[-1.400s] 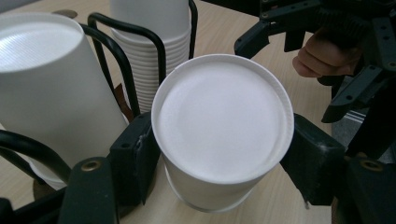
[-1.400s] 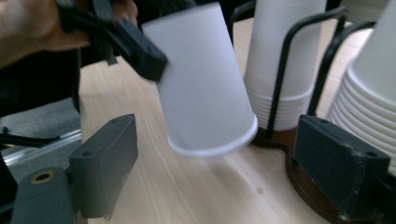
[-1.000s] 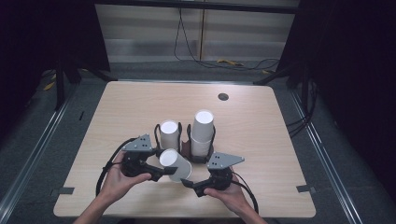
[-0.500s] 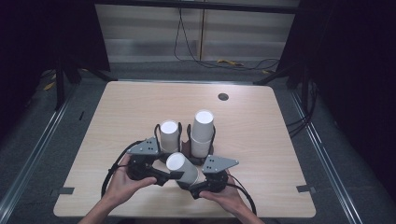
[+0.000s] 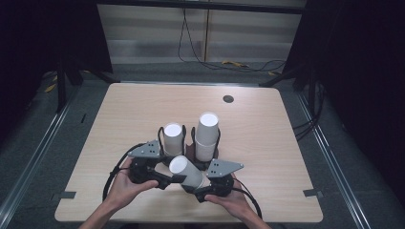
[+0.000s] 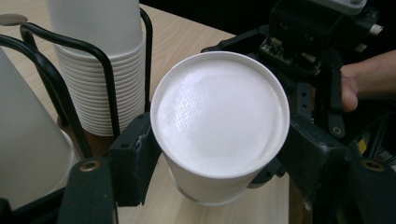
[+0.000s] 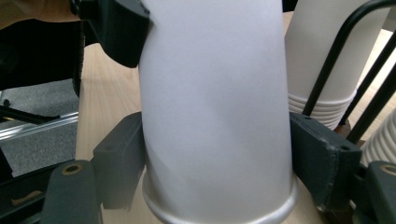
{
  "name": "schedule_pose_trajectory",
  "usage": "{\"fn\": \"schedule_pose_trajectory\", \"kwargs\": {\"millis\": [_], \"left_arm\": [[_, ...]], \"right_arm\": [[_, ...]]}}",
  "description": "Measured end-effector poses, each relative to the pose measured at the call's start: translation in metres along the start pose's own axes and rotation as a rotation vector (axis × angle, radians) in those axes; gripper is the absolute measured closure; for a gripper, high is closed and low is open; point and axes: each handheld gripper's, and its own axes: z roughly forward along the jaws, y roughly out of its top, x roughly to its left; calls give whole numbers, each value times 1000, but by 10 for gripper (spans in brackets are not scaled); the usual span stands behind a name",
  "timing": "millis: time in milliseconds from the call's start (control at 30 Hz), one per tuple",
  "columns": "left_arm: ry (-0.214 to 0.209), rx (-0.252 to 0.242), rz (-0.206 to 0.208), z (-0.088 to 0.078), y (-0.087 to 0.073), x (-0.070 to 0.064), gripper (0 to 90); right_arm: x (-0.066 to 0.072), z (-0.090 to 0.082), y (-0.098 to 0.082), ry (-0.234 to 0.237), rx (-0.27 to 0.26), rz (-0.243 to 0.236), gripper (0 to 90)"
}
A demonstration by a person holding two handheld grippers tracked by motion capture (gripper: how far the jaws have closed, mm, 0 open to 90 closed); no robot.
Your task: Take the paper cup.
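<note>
A white paper cup (image 5: 187, 172) lies tilted above the table's near edge, held between my two grippers. My left gripper (image 5: 168, 177) is shut on its closed bottom end. In the left gripper view that bottom (image 6: 219, 121) faces the camera, with the left gripper (image 6: 219, 156) clamping it from both sides. My right gripper (image 5: 203, 185) has just been closing on the cup's wall (image 7: 215, 93) near the rolled rim. In the right gripper view both pads (image 7: 122, 161) of the right gripper (image 7: 217, 161) press on the cup.
Two stacks of white cups stand upside down in black wire holders just beyond the grippers, a shorter one (image 5: 173, 138) and a taller one (image 5: 207, 134). The wooden table (image 5: 286, 148) has a dark round grommet (image 5: 228, 99) at the back. Cables trail from both grippers.
The right gripper's jaws have closed in onto the cup, which the left gripper kept holding. Both hands stayed about where they were.
</note>
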Motion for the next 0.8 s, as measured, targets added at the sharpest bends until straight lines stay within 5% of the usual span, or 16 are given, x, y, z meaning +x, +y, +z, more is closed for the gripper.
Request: {"fn": "schedule_pose_trajectory", "kwargs": {"millis": [133,333,567,800], "left_arm": [[19,6,15,0,0,1,247],[15,7,-17,-6,-3,7,187],[72,-16,46,-12,-2,11,208],[44,-38,5,-16,-7,18,251]], "right_arm": [[-2,-2,1,-7,11,15,248],[-6,-5,3,-15,32,38,248],[-11,-8,5,-10,81,70,254],[-13,-12,5,-26,125,79,252]]}}
